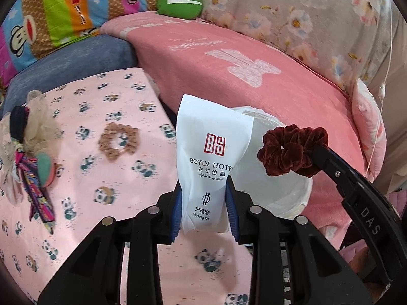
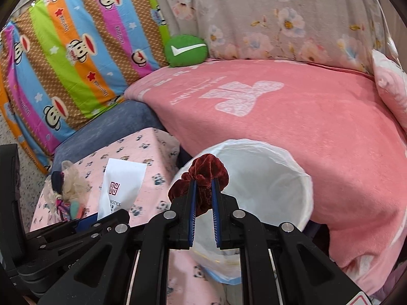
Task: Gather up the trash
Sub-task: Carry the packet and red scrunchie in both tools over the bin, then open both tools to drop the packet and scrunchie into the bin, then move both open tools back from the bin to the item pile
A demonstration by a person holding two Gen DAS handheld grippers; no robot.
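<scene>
My left gripper [image 1: 204, 181] is shut on a white hotel nursing-kit packet [image 1: 209, 152], held upright above the panda-print cloth. The packet also shows in the right wrist view [image 2: 119, 185]. My right gripper [image 2: 203, 181] is shut on a dark red velvet scrunchie [image 2: 203, 175], held over the near rim of a white-lined trash bin [image 2: 267, 178]. In the left wrist view the scrunchie [image 1: 290, 150] hangs over the bin [image 1: 274, 185], just right of the packet.
A tan scrunchie [image 1: 118, 142] and a pile of hair accessories [image 1: 28, 152] lie on the pink panda-print cloth [image 1: 76, 178]. Behind are a pink blanket [image 1: 241, 76], a green cushion [image 1: 179, 1], a striped monkey pillow [image 2: 76, 50] and a floral quilt [image 1: 305, 12].
</scene>
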